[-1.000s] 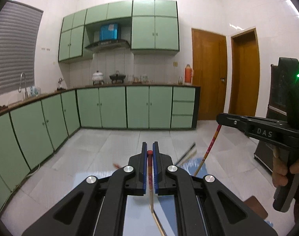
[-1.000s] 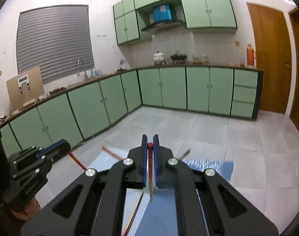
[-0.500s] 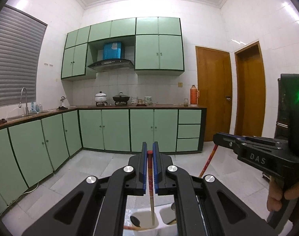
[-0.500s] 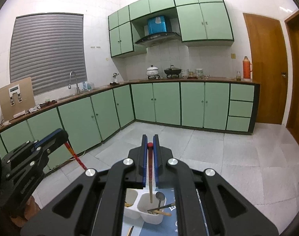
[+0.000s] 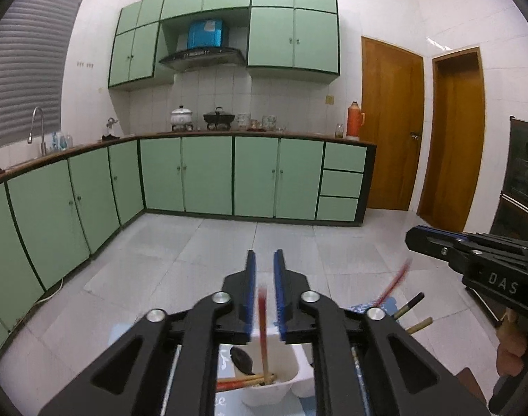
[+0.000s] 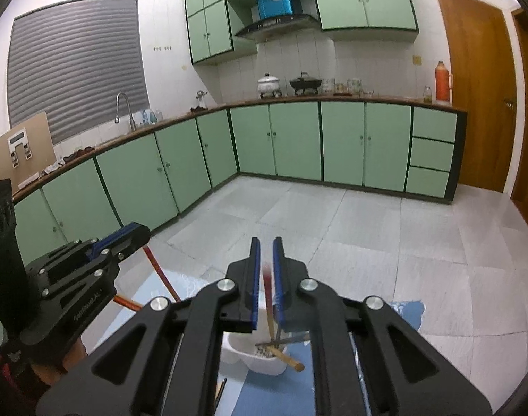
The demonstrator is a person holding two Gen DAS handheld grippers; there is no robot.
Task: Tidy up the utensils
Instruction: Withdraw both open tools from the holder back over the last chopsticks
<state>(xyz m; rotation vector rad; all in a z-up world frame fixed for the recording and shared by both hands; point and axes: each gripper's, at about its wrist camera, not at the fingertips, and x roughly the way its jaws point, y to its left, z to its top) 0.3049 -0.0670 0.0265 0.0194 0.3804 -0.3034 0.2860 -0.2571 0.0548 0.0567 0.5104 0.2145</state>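
Both the left gripper [image 5: 264, 286] and right gripper [image 6: 265, 274] are opening their jaws, each red-tipped chopstick [image 5: 263, 329] apparently dropping, blurred, into the white holder [image 5: 291, 379] on the surface: two more utensils sorted.

Between my opening left jaws a red chopstick [image 5: 263, 315] is smeared by motion, its lower end lost inside the white holder [image 5: 287, 383], whose base my own frame hides. The right one's stick [image 6: 268, 287] blurs too.
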